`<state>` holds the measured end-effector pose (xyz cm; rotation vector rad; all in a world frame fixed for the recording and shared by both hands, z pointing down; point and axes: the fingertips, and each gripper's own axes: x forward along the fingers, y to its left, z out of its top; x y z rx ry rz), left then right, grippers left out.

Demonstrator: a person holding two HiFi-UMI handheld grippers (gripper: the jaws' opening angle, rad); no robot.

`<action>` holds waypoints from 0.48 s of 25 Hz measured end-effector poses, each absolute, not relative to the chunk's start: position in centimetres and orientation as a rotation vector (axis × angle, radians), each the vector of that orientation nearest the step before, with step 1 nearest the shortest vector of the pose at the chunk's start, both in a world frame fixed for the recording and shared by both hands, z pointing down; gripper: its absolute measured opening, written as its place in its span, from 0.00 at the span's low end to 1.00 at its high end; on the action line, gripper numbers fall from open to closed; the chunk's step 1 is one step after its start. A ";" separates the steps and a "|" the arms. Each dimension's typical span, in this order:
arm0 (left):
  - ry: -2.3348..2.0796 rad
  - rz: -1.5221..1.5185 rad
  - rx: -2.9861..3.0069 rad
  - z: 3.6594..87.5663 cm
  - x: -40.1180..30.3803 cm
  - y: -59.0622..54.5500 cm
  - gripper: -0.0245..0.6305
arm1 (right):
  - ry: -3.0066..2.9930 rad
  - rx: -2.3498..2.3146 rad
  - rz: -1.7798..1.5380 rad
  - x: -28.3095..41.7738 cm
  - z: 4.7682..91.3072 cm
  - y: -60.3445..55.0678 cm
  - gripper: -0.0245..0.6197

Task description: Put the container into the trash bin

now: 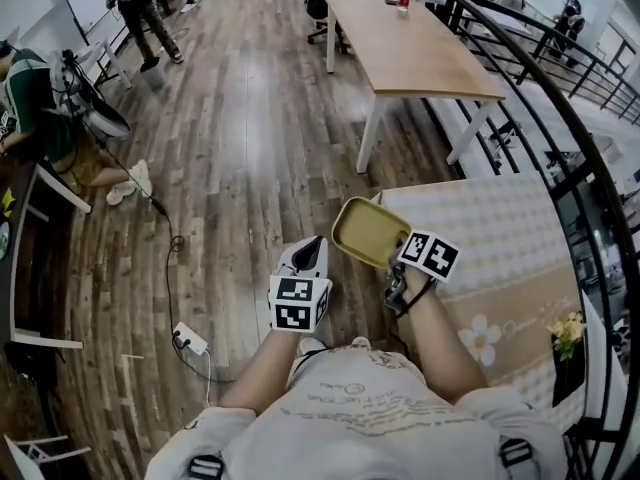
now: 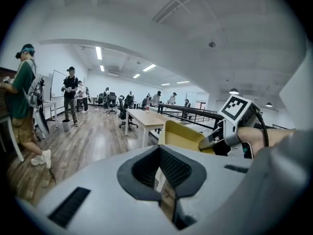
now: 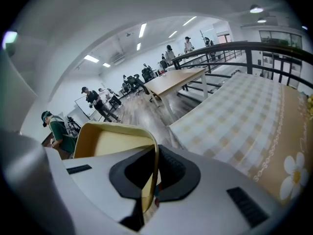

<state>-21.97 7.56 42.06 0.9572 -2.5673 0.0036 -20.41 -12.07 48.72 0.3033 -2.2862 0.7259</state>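
Note:
A shallow yellow container [image 1: 368,230] hangs over the wooden floor just off the corner of a cloth-covered table, held by its near rim. My right gripper [image 1: 394,265] is shut on that rim. In the right gripper view the container [image 3: 105,141] stands up to the left of the jaws, and its edge runs down between the right gripper's [image 3: 150,177] pads. My left gripper [image 1: 311,245] hovers just left of the container, jaws shut, nothing between them. In the left gripper view [image 2: 164,180] the container [image 2: 183,136] shows ahead to the right. A small grey bin [image 2: 65,126] stands far off on the floor.
A table with checked cloth [image 1: 500,228] lies to the right, and a black railing [image 1: 560,118] runs beyond it. A long wooden table [image 1: 410,48] stands ahead. A cable and power strip [image 1: 190,340] lie on the floor at left. People stand at the far left [image 1: 40,108].

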 end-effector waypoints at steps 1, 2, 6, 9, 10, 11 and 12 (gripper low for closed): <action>-2.575 -0.013 0.929 42.3 -22.2 8.7 0.04 | -2.284 0.278 0.707 -21.1 48.8 -10.9 0.05; -2.582 -0.029 0.895 42.6 -22.4 9.9 0.04 | -2.280 0.251 0.687 -21.7 49.1 -9.7 0.05; -2.594 -0.070 0.763 44.0 -22.5 14.8 0.04 | -2.239 0.155 0.641 -23.4 50.7 -5.4 0.05; -2.604 -0.090 0.681 44.6 -22.8 17.8 0.04 | -2.231 0.093 0.602 -24.5 51.0 -2.4 0.05; -2.605 -0.100 0.655 44.8 -22.8 18.6 0.04 | -2.228 0.072 0.587 -24.9 51.1 -1.5 0.05; -2.605 -0.109 0.632 45.1 -22.7 19.3 0.04 | -2.223 0.053 0.576 -25.1 51.3 -0.7 0.05; -2.604 -0.117 0.613 45.3 -22.6 19.9 0.04 | -2.217 0.036 0.567 -25.3 51.5 0.0 0.05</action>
